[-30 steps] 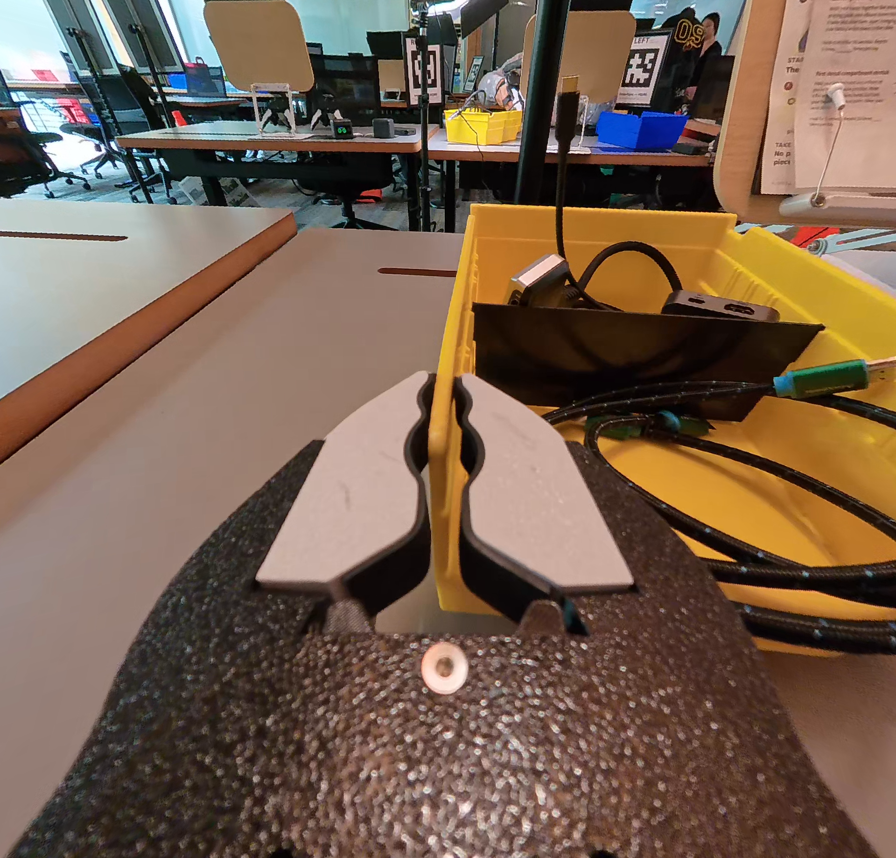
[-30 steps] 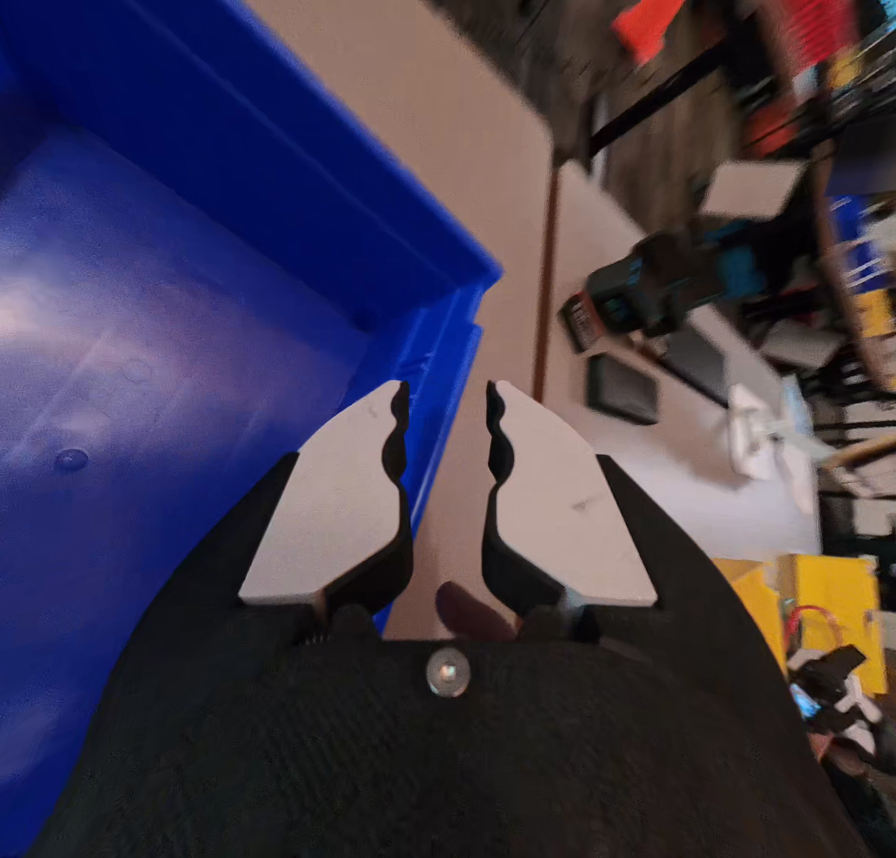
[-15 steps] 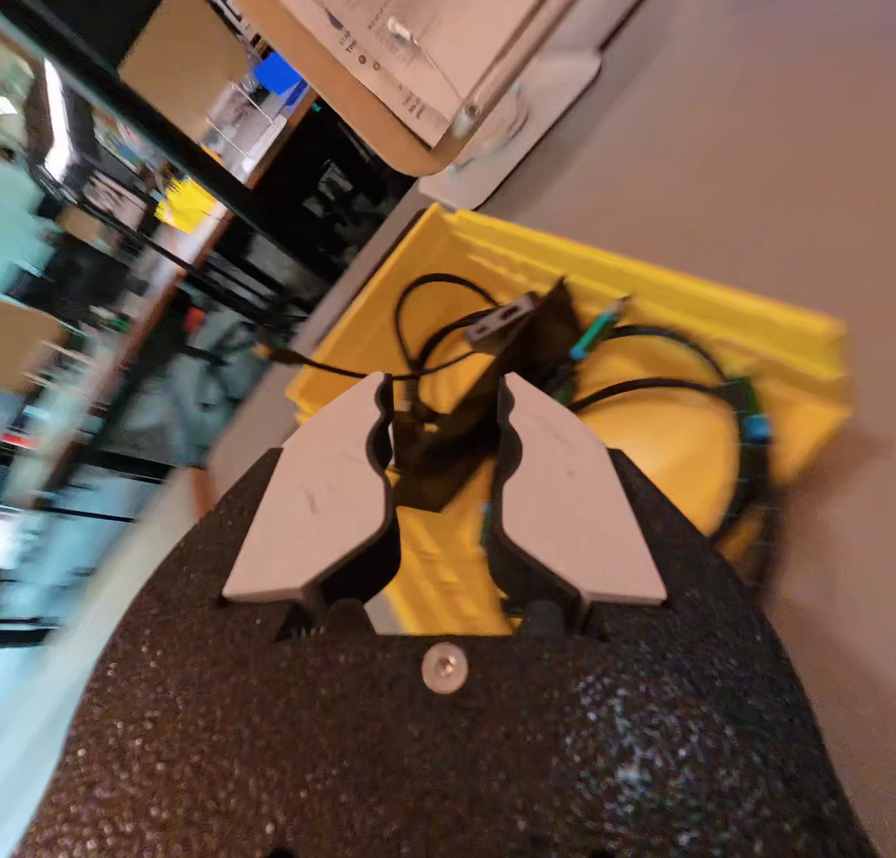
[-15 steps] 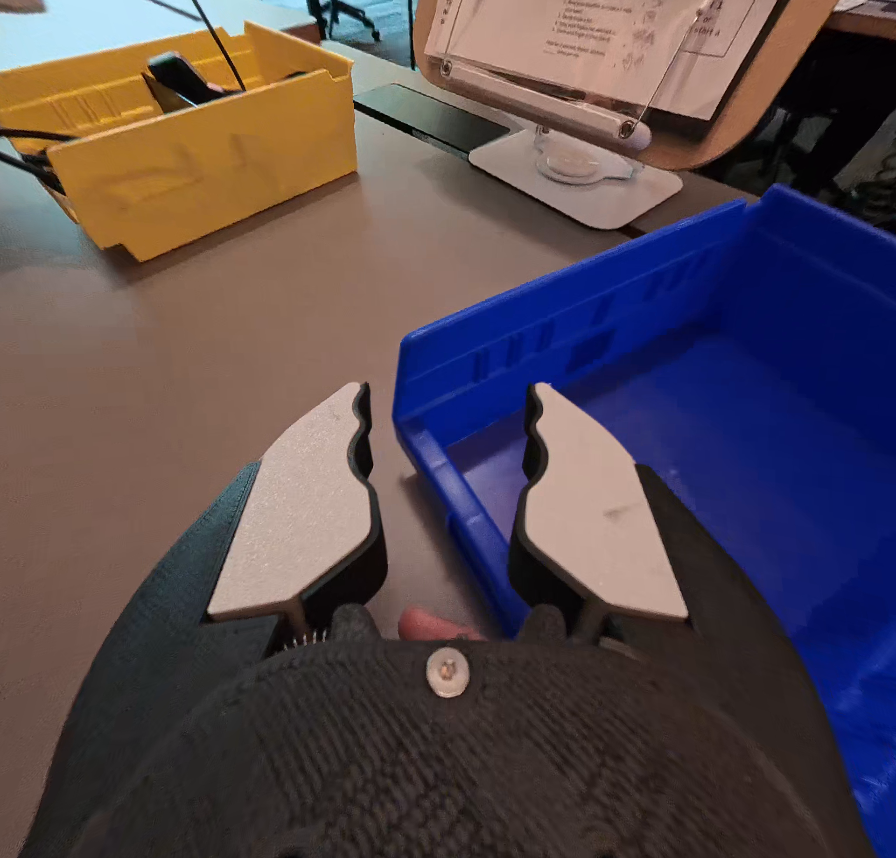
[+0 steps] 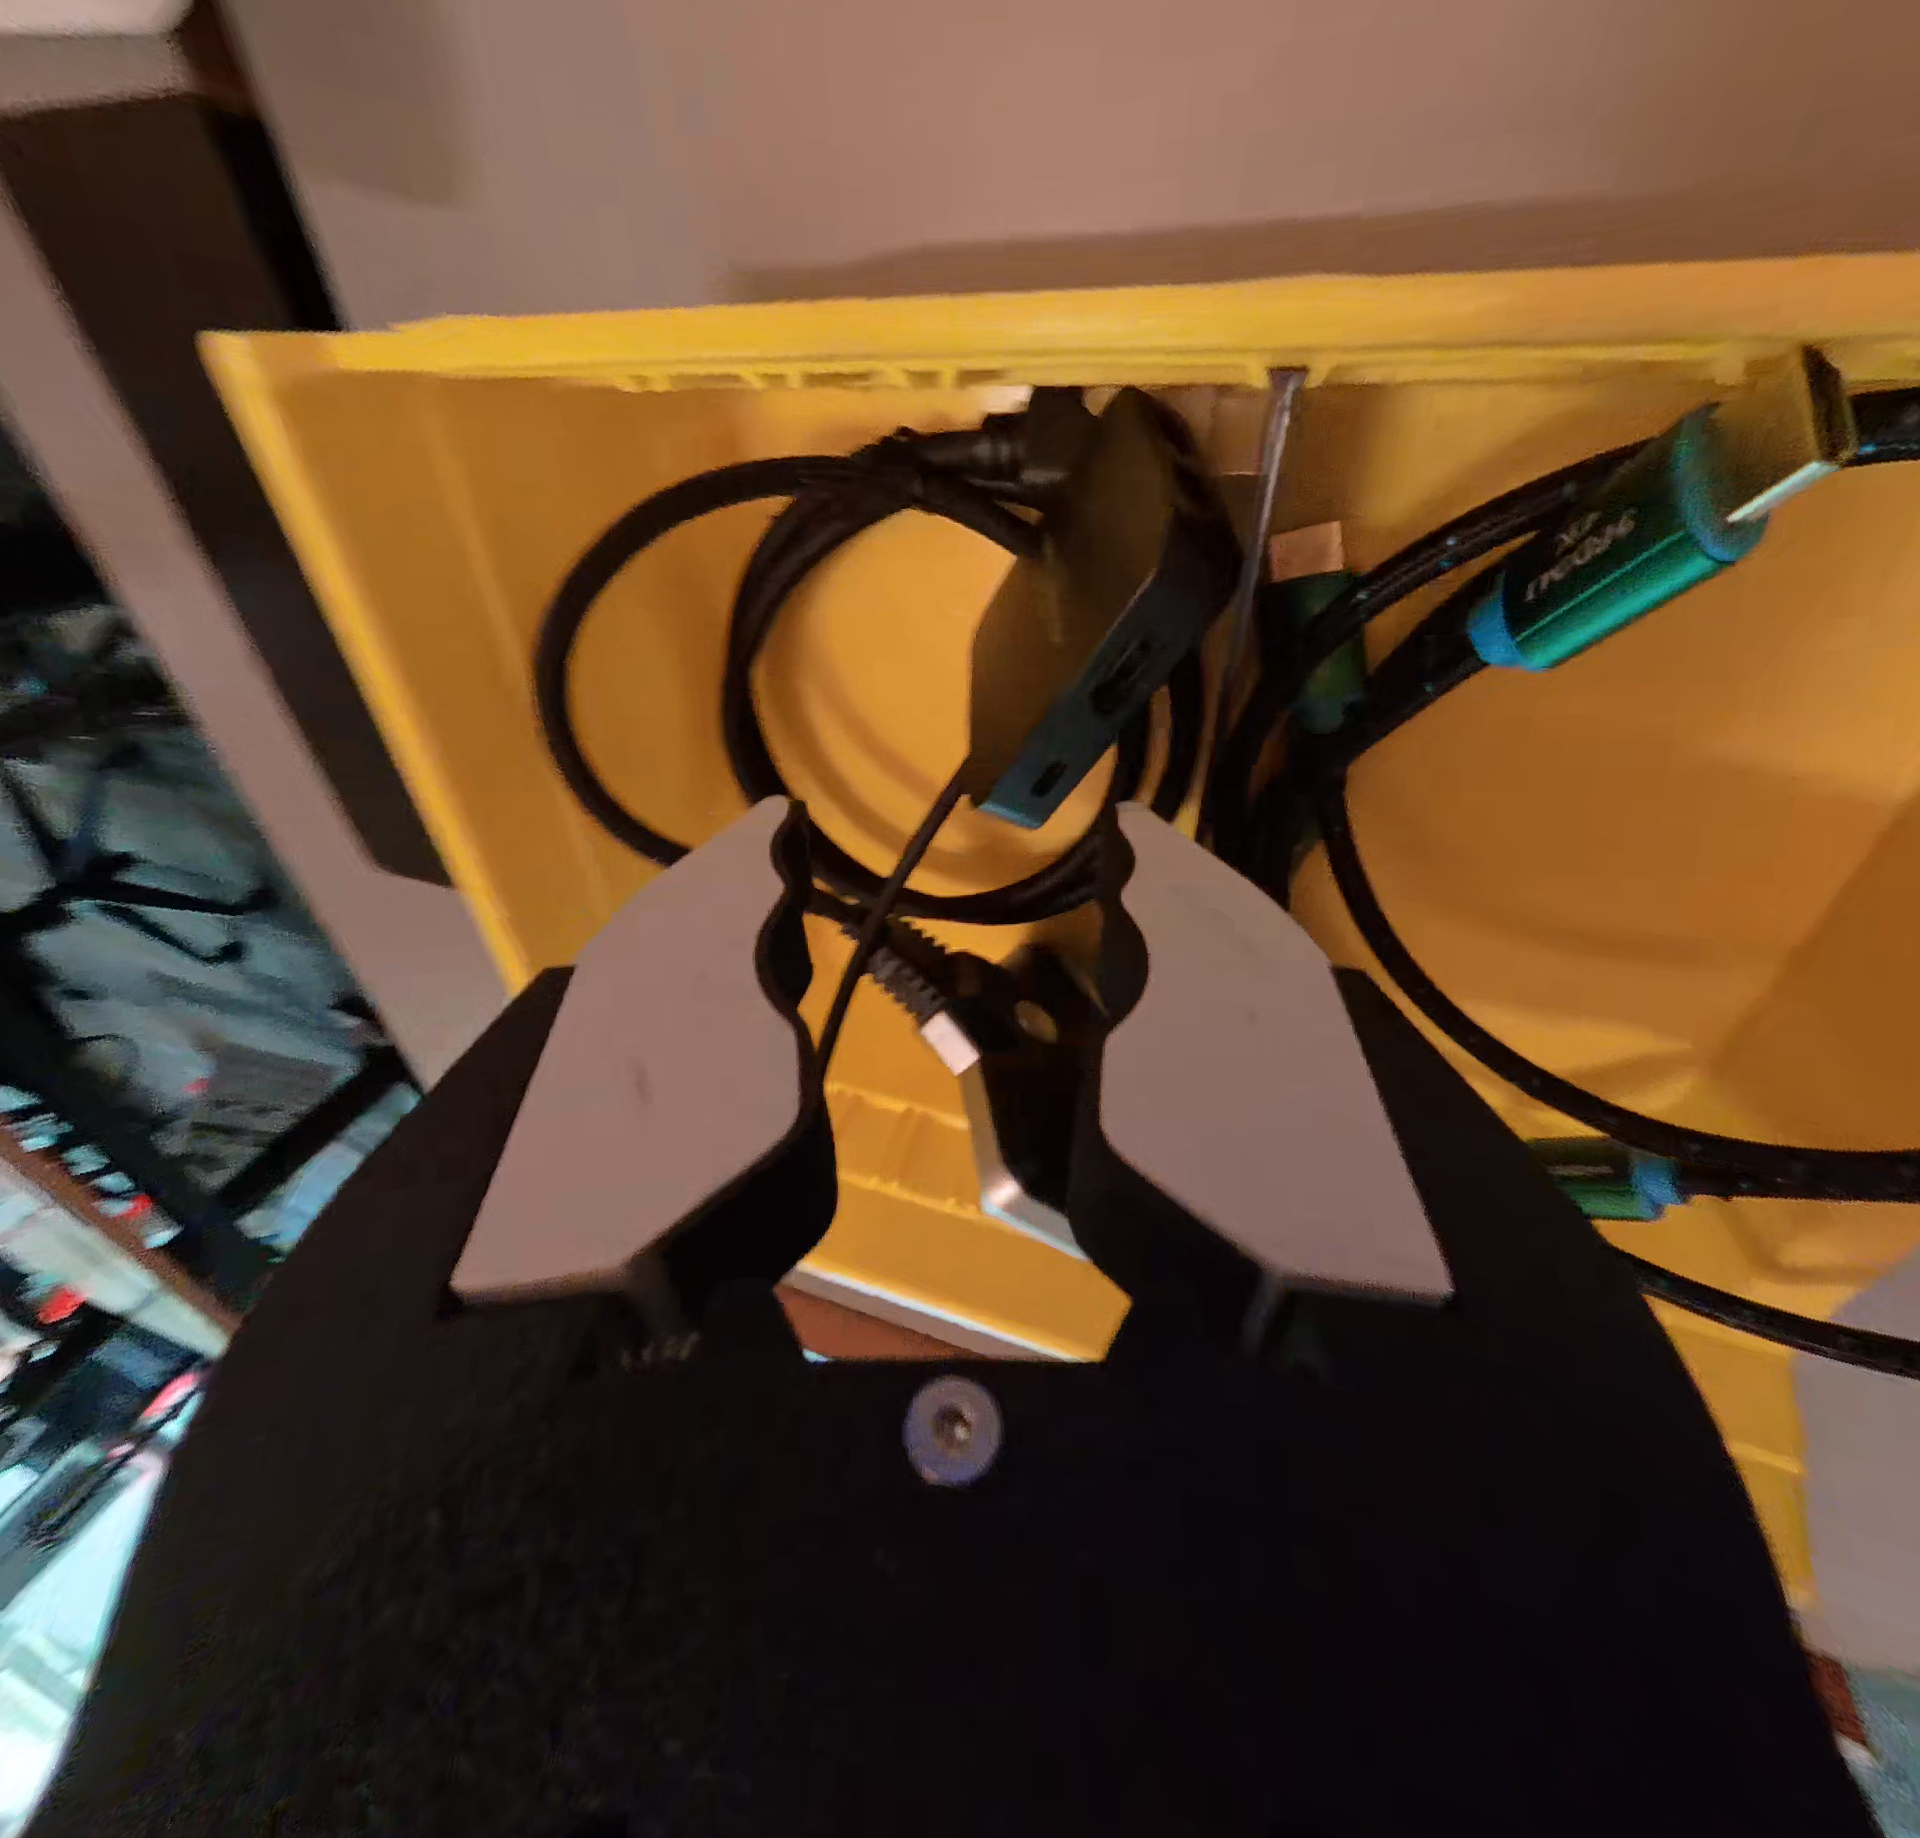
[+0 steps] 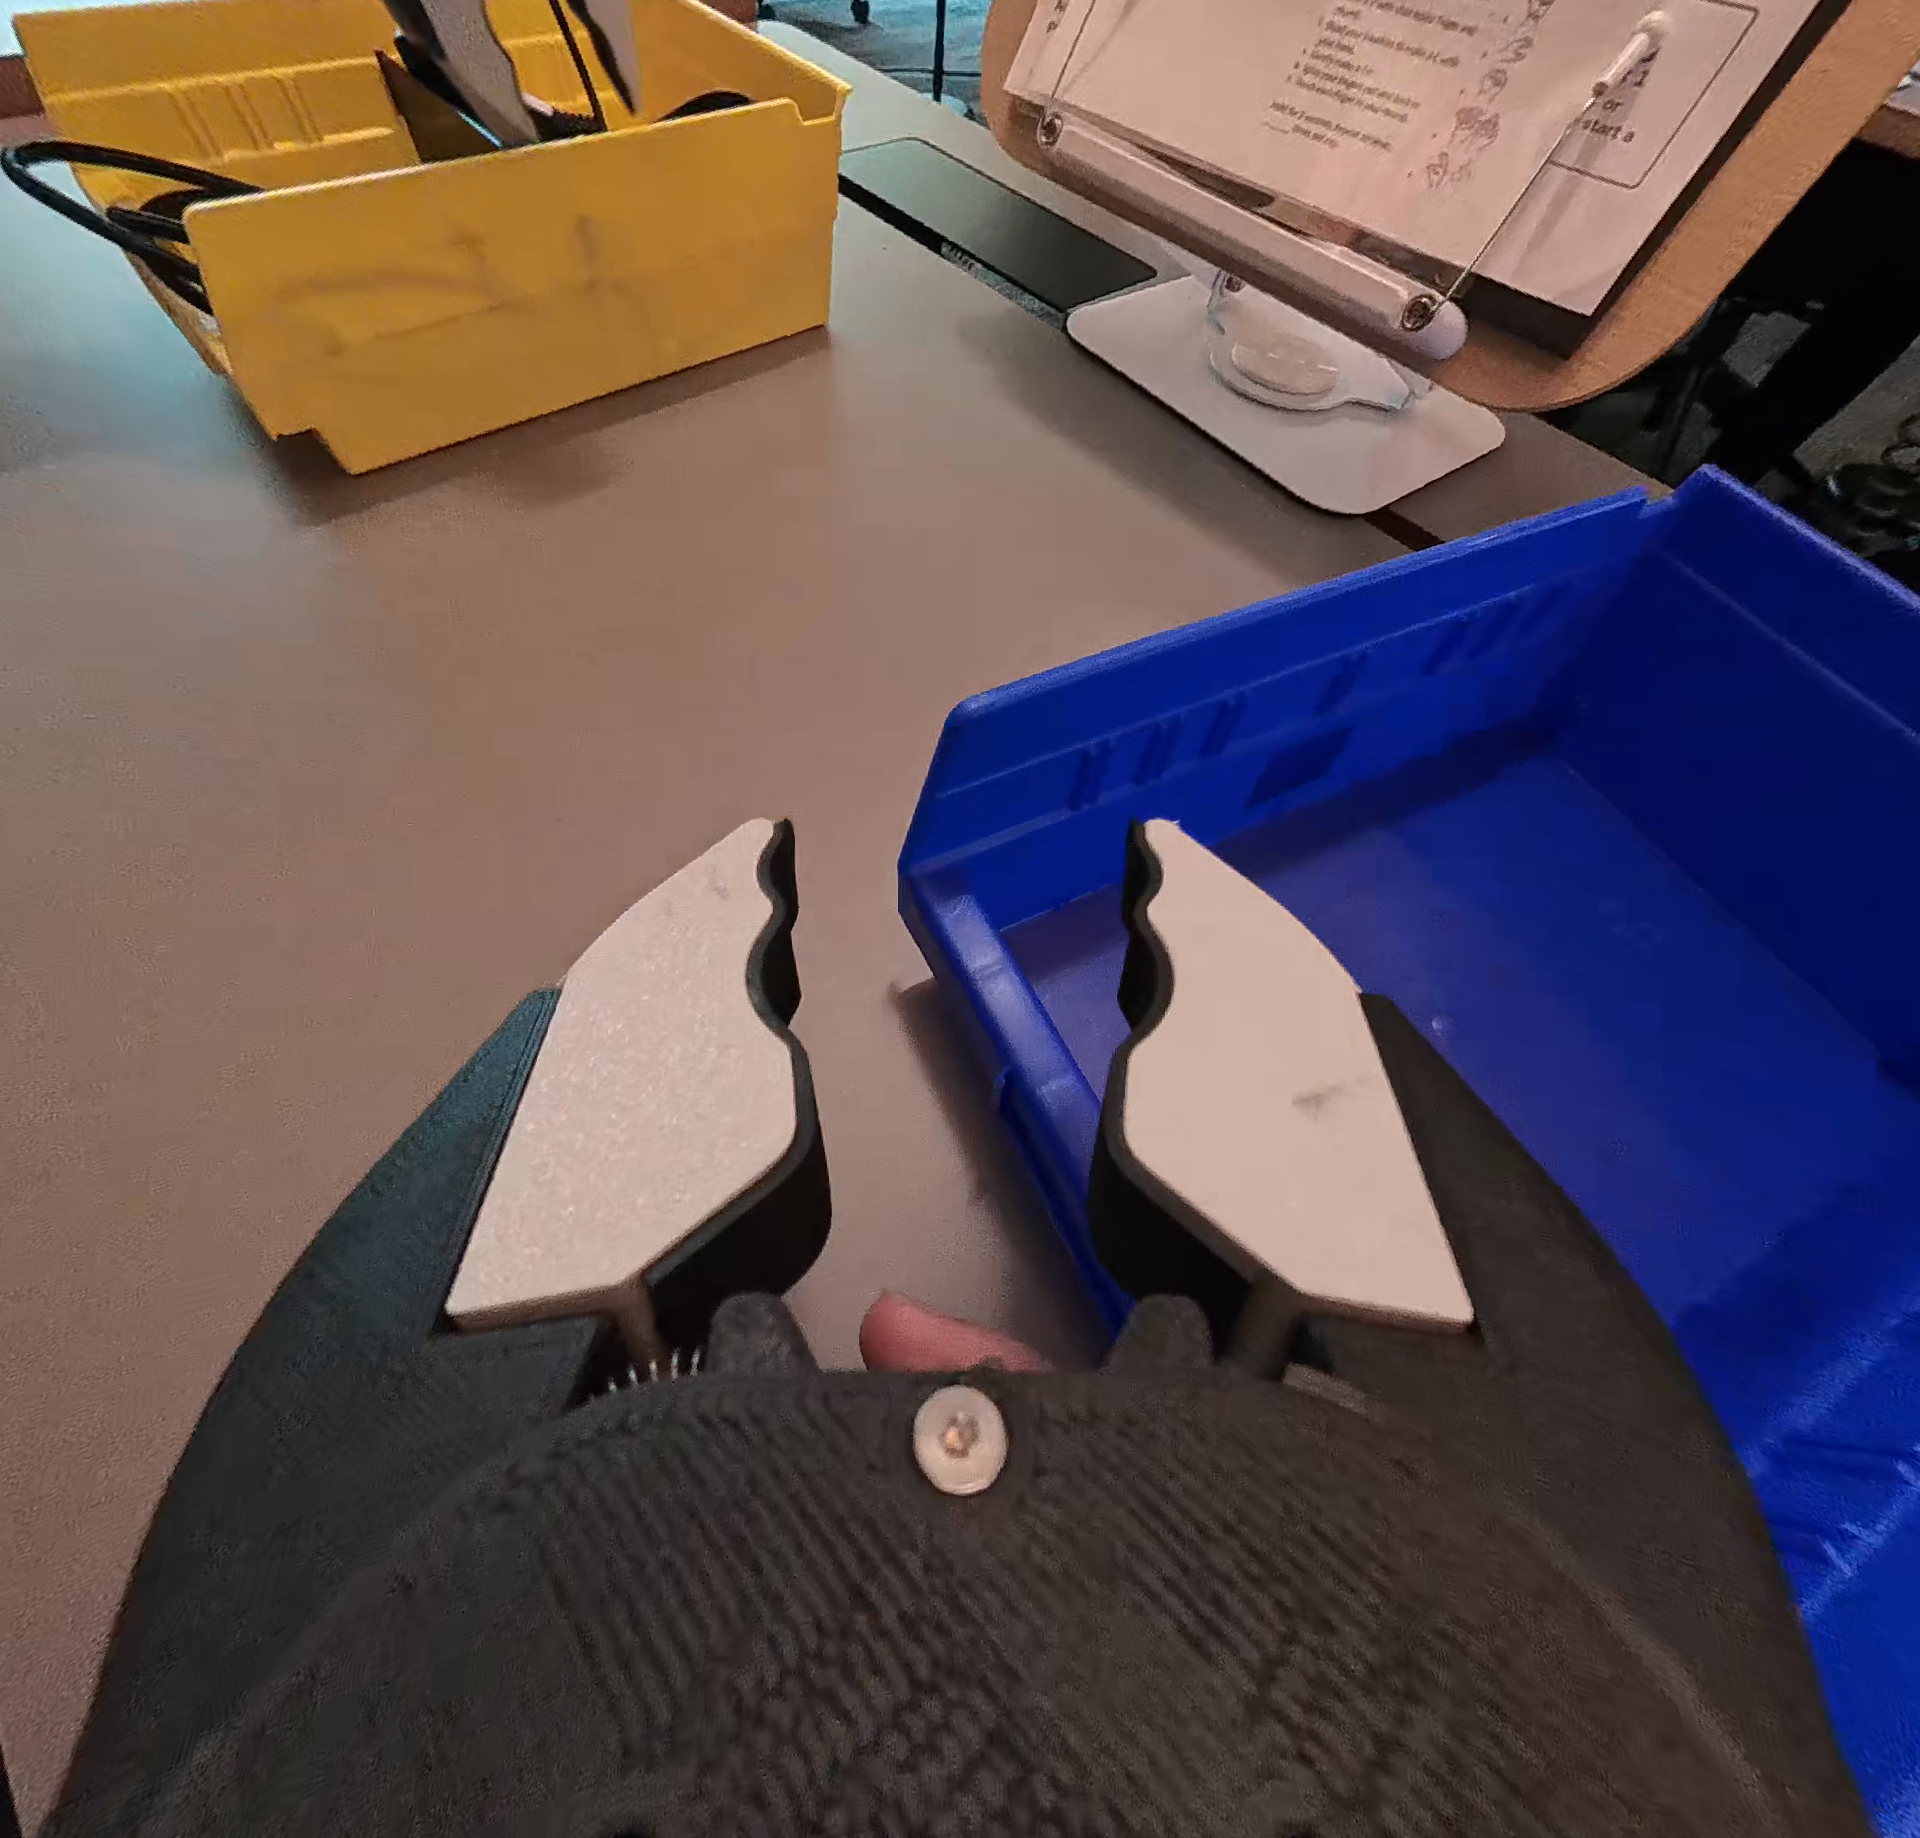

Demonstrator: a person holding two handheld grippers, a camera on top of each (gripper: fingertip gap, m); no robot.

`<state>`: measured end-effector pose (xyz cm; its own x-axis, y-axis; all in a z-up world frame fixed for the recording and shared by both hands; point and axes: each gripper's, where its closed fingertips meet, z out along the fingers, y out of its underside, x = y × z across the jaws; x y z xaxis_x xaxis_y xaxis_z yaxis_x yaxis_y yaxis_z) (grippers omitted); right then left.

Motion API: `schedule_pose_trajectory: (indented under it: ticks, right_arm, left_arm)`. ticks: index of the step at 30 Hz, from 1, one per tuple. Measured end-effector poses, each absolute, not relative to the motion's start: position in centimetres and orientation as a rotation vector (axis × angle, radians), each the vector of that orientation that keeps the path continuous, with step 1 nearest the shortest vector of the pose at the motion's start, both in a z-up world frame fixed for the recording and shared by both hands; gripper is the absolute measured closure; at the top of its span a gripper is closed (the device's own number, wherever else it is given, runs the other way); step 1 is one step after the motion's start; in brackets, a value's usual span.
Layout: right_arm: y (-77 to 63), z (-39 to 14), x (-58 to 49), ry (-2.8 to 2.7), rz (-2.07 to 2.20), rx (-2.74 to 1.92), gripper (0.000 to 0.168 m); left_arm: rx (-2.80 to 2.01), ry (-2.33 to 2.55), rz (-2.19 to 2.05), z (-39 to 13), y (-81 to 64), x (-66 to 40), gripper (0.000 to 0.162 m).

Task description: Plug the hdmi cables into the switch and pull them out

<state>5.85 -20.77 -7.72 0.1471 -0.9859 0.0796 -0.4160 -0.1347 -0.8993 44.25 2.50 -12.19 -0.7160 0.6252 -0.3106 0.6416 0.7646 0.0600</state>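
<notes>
Yellow bin [image 5: 436, 583], left wrist view: holds the switch [image 5: 1091, 635], a dark slab tilted, long axis running from far to near-left, its port edge facing right.
Left gripper [image 5: 951, 858]: fingers open, empty, poised above the bin; switch lies just beyond the tips (nearer arm by far).
HDMI cables [image 5: 1621, 562]: green plug right of the switch, unplugged.
Right wrist view: right gripper [image 6: 961, 858] open, empty, over the table [image 6: 520, 697] beside the blue bin [image 6: 1455, 708], well apart from the yellow bin.
</notes>
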Motion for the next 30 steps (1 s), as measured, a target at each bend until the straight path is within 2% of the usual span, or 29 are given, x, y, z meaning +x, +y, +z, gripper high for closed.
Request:
schedule_pose_trajectory:
  ticks: [4, 9, 12, 17, 21, 23, 25, 26, 27, 30]
  right_arm:
    - [-20.9, -8.0, 6.0, 1.368, -0.933, -1.659, 0.109]
    - [-21.0, -8.3, 6.4, 1.387, -0.916, -1.625, 0.111]
    - [-21.1, -8.1, 6.6, 1.379, -0.944, -1.616, 0.112]
    - [-20.9, -6.4, 7.7, 1.331, -1.035, -1.516, 0.11]
    - [-17.3, -2.2, 8.9, 1.003, -1.198, -1.42, 0.093]
    - [-13.9, -0.4, 8.8, 0.776, -1.22, -1.404, 0.084]
    - [-11.4, 1.2, 8.6, 0.599, -1.313, -1.339, 0.072]
    - [-10.2, 1.7, 8.4, 0.525, -1.355, -1.317, 0.071]
    - [-9.1, 1.7, 8.4, 0.472, -1.378, -1.323, 0.071]
    - [-6.6, -0.1, 9.1, 0.395, -1.416, -1.495, 0.058]
  left_arm:
    - [0.979, 2.69, -0.054, -14.0, 2.5, 44.1, 0.14]
    - [0.879, 2.596, -0.241, -12.6, 1.9, 44.9, 0.144]
    - [0.669, 2.589, -0.478, -8.2, 1.4, 45.1, 0.146]
    - [0.309, 2.601, -1.171, 3.0, 0.0, 40.6, 0.147]
    - [0.092, 2.809, -1.738, 8.7, -0.7, 31.4, 0.147]
    - [0.031, 2.968, -1.868, 8.8, -0.9, 26.3, 0.147]
    - [0.039, 3.146, -1.927, 7.2, -1.1, 21.1, 0.147]
    - [0.028, 3.238, -1.931, 5.9, -1.2, 18.7, 0.147]
    - [0.018, 3.324, -1.928, 4.4, -1.4, 16.5, 0.147]
    - [-0.023, 3.58, -1.894, 0.3, -1.9, 11.0, 0.147]
